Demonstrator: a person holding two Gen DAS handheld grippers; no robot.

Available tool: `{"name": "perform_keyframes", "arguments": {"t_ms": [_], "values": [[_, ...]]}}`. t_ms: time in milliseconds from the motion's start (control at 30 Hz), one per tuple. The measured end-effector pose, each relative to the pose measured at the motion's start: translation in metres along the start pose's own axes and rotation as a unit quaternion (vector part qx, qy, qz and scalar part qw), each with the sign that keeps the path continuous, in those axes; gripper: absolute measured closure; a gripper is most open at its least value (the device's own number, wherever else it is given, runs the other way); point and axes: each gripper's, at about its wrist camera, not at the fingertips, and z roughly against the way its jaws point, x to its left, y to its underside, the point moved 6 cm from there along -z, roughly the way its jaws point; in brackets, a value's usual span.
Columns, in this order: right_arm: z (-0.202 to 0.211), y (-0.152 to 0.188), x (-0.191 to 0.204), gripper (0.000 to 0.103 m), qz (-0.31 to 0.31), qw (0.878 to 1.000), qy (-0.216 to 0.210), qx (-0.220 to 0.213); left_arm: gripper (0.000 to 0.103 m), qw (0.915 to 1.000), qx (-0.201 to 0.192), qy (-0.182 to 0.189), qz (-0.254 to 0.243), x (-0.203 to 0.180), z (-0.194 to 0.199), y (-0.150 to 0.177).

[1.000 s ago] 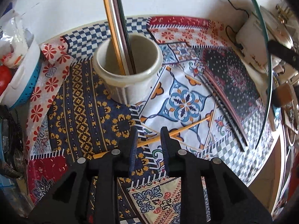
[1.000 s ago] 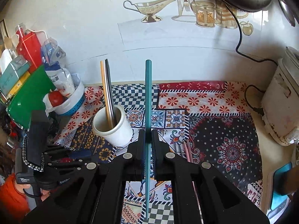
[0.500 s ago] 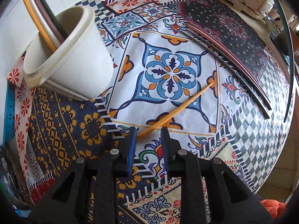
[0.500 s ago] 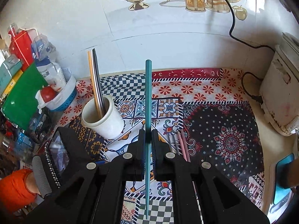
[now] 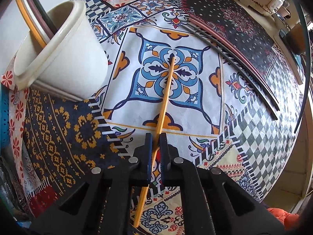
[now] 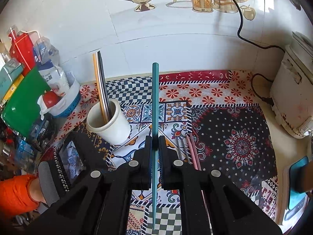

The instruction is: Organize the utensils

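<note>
My left gripper (image 5: 155,137) is shut on a yellow chopstick (image 5: 166,92), which points forward over the patterned cloth (image 5: 176,39). A cream cup (image 5: 64,62) stands to its left, holding a yellow, a pink and a dark chopstick (image 5: 29,19). My right gripper (image 6: 155,140) is shut on a teal chopstick (image 6: 155,98) and holds it upright above the cloth, right of the cup (image 6: 109,123). Loose dark and pink chopsticks (image 5: 234,58) lie on the cloth to the right; they also show in the right wrist view (image 6: 187,150).
A white wall runs behind the cloth. A blue-and-white basket (image 6: 64,101) with packets, a green board (image 6: 21,98) and bottles crowd the left. A white appliance (image 6: 293,98) with a black cable stands at the right. The left-hand device (image 6: 64,156) sits low left.
My left gripper has closed on the yellow chopstick and swung it from lying crosswise to pointing forward. My right gripper still holds the teal chopstick and has barely moved.
</note>
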Motion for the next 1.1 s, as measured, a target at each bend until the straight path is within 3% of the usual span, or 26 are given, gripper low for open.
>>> {"name": "perform_keyframes", "arguments": {"t_ms": [167,400,833,967,1100], "values": [[0.000,0.001,0.006,0.098,0.005,1.000,-0.001,-0.001,0.100,0.9991,-0.020,0.018,0.034,0.003,0.017,0.012],[0.001,-0.006,0.014,0.098,0.005,1.000,-0.004,-0.011,0.100,0.9934,-0.090,0.019,0.069,0.025,0.072,0.018],[-0.002,-0.048,0.058,0.098,0.040,0.997,-0.040,-0.046,0.103,0.9674,-0.219,-0.006,0.127,0.071,0.172,0.000],[-0.004,-0.060,0.071,0.098,0.052,0.996,-0.048,-0.055,0.103,0.9660,-0.226,-0.004,0.127,0.080,0.180,-0.003],[-0.009,-0.069,0.077,0.098,0.059,0.995,-0.050,-0.061,0.103,0.9719,-0.191,0.005,0.138,0.085,0.155,0.002]]}}
